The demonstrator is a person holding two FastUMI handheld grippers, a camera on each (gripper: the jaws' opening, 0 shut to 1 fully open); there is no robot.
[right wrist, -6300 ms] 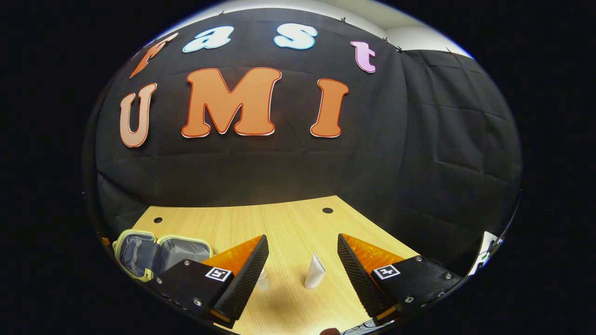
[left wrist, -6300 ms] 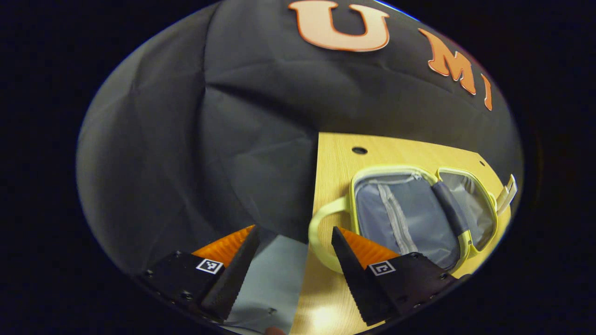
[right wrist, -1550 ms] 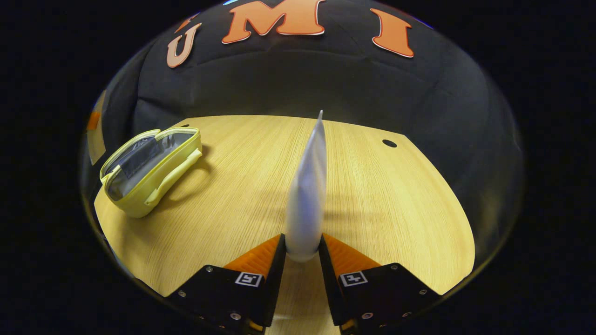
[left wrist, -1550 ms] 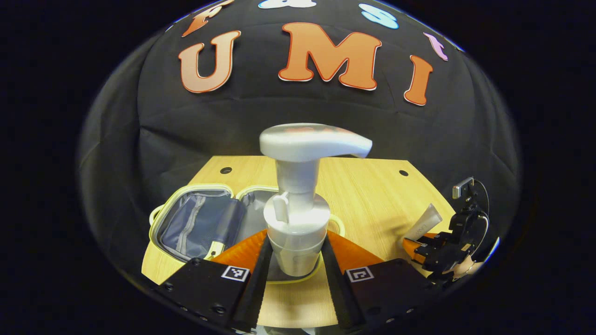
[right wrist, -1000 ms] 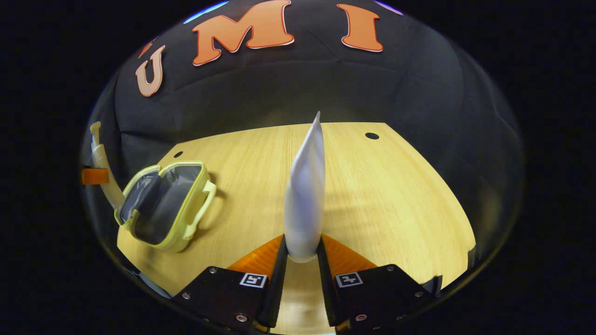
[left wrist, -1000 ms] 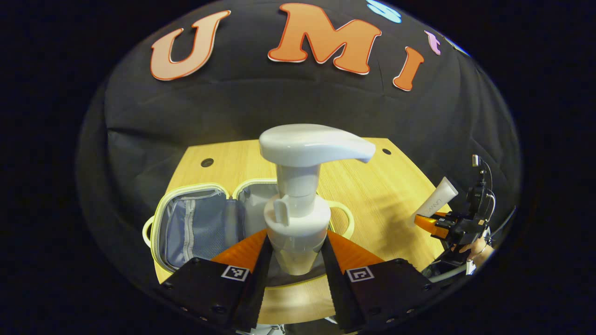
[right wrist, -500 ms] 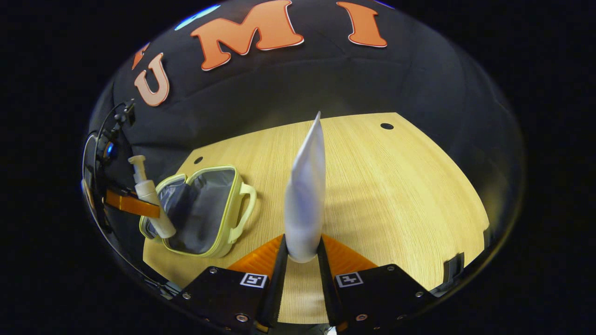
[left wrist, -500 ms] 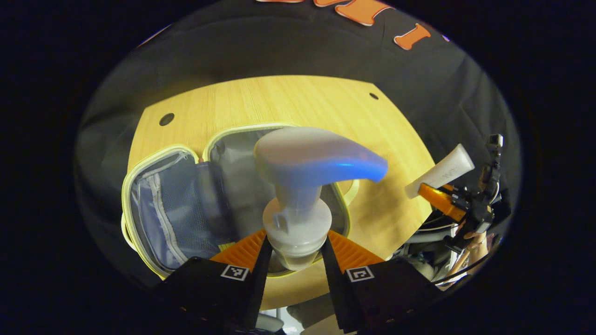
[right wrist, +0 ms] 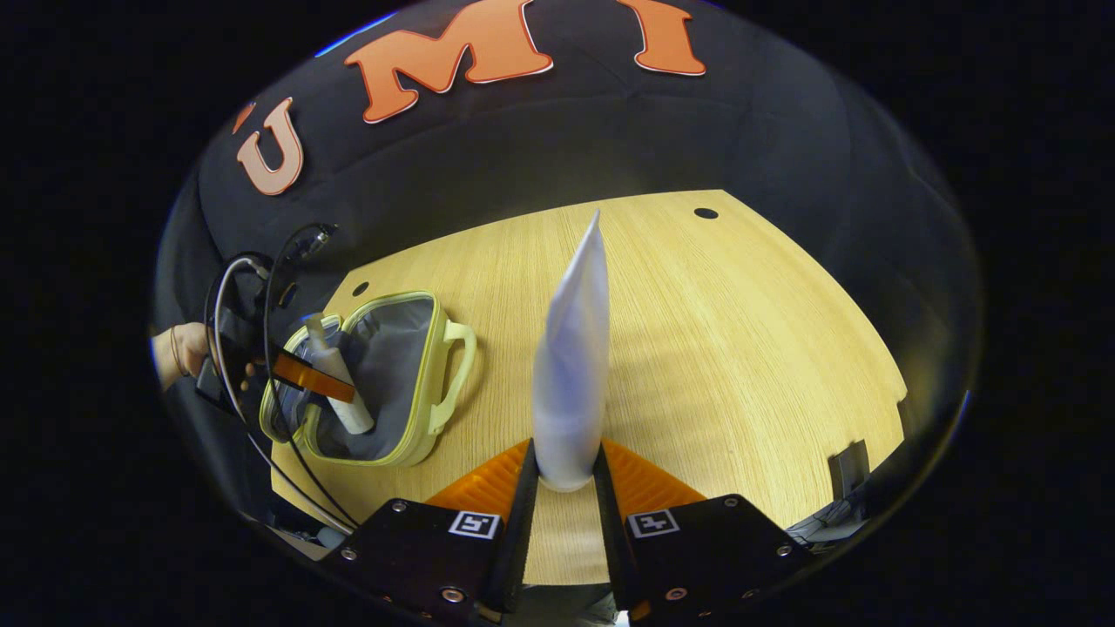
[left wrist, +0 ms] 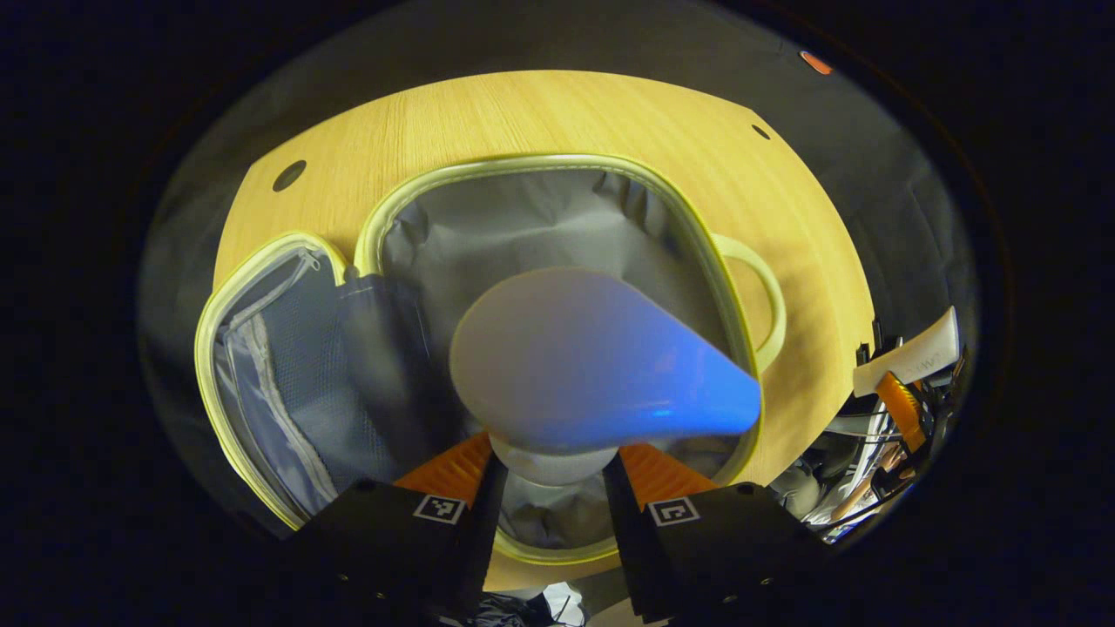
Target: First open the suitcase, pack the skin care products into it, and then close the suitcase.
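In the left gripper view, the left gripper (left wrist: 550,488) is pinching the neck of the pump bottle (left wrist: 592,361), both fingers pressed against it just below the wide pump head. Half a second ago the bottle was held above the near rim of the suitcase (left wrist: 557,165); now it is tipped forward and over the grey lining of the open right half. This suggests the first product is about to be placed.

In the right gripper view, the right gripper (right wrist: 562,488) is clamped on the base of the white tube (right wrist: 575,348), which points away over the wooden table (right wrist: 740,331). The tube has kept this grip and has not reached the suitcase, which lies open, well apart to the left. Farther off, a hand (right wrist: 179,353) holds the left gripper with the bottle angled into the case.
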